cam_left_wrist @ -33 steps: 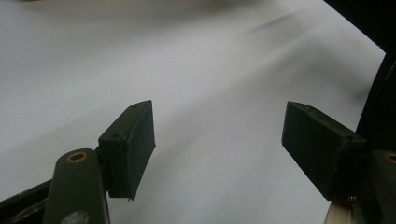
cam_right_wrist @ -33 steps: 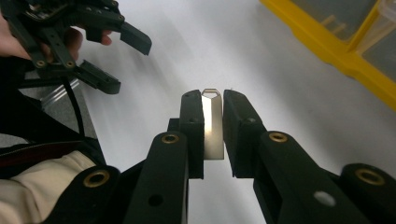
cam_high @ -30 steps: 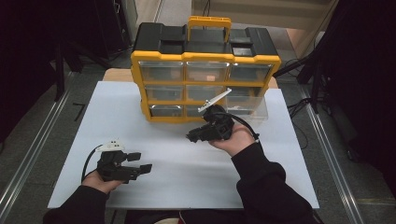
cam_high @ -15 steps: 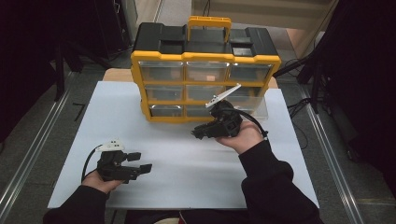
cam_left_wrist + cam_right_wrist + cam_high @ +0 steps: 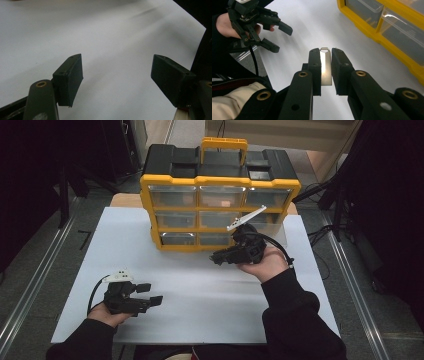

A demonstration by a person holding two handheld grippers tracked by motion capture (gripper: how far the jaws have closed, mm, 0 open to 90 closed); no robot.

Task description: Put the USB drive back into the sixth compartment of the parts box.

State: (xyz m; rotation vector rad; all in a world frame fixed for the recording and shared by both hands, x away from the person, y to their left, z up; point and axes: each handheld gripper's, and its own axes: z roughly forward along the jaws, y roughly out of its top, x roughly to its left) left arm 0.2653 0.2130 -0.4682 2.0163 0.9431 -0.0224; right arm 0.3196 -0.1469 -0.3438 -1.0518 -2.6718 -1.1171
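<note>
our right gripper has lifted toward the yellow organizer, pinching a thin metal tab: light, stiff, slippery, best gripped flat; left gripper spread.

A small flat metal piece is sitting at the centre of the right gripper view, clamped edge-on between the two black pads of the right hand-held gripper. It is looking thin and silvery, catching a warm glare along its lower half, and its upper end is tapering to a clipped, angular tip with what seems a small opening. That tip is poking just above the pads, pointing toward the top of the frame, while the lower edge is showing below them. The piece is hanging above the white counter, not touching it.
</note>
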